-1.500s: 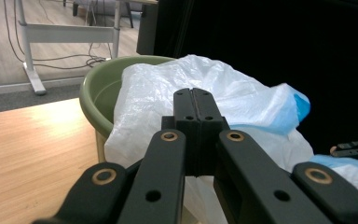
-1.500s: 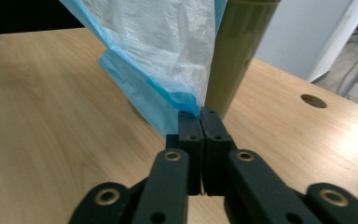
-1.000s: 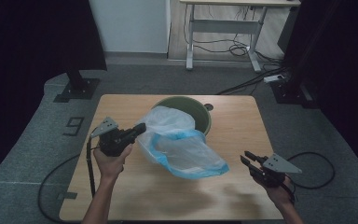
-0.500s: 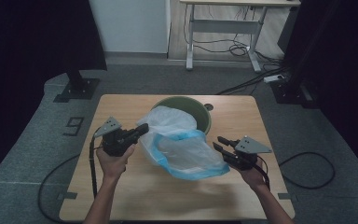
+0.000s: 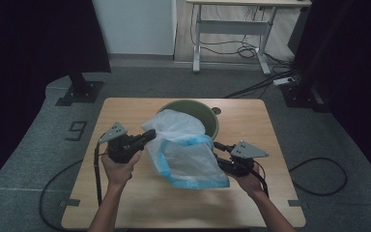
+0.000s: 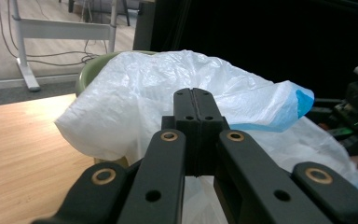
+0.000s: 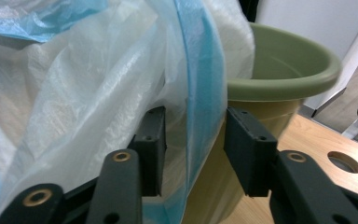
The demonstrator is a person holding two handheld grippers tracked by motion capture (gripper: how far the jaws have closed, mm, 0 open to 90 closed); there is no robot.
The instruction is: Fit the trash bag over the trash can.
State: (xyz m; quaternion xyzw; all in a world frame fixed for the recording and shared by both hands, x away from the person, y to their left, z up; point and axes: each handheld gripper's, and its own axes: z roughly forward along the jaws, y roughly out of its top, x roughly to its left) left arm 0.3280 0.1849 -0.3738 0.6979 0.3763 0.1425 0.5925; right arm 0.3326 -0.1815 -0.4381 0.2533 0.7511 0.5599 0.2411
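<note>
A thin white plastic bag with a blue rim [image 5: 186,154] hangs out of a green bin [image 5: 211,116] at the back middle of the wooden table [image 5: 125,203]. My left gripper [image 5: 149,135] is shut on the bag's left edge; its jaws are pressed together against the white film [image 6: 135,93]. My right gripper [image 5: 219,147] stands open at the bag's right side. In the right gripper view the blue rim [image 7: 200,88] passes between the spread pads [image 7: 247,144], with the green bin [image 7: 284,65] just behind.
A round hole [image 5: 216,111] is cut in the table beside the bin. Cables trail off both sides of the table onto the grey floor [image 5: 319,174]. A white desk frame [image 5: 232,29] stands far behind, and a black stand base [image 5: 79,92] sits at the back left.
My right gripper has travelled from the table's right front edge leftwards up to the bag's blue rim. The left gripper has held the bag and barely moved.
</note>
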